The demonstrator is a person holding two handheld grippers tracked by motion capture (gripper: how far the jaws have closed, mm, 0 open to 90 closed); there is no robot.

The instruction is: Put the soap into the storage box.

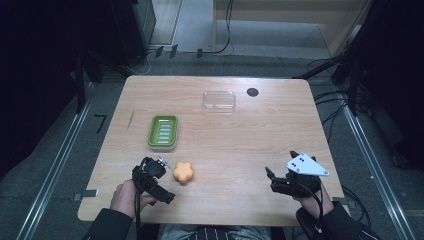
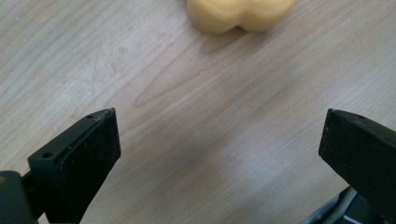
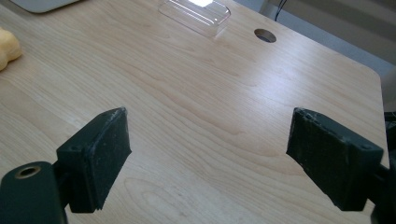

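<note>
An orange flower-shaped soap (image 1: pixel 183 172) lies on the wooden table (image 1: pixel 240 135) near the front left. My left gripper (image 1: pixel 157 169) sits just left of it, open, with bare wood between its jaws; in the left gripper view (image 2: pixel 219 140) the soap (image 2: pixel 240 14) is a short way ahead. A green soap dish (image 1: pixel 163 131) stands behind the soap. My right gripper (image 1: pixel 281 168) rests open at the front right, and the right gripper view (image 3: pixel 208 140) has bare wood between the jaws and the soap (image 3: pixel 7 46) at the left edge.
A clear plastic lid (image 1: pixel 219 99) (image 3: pixel 196 14) lies at the back middle, beside a round cable hole (image 1: pixel 252 92) (image 3: pixel 265 35). Dark floor, rails and cables surround the table.
</note>
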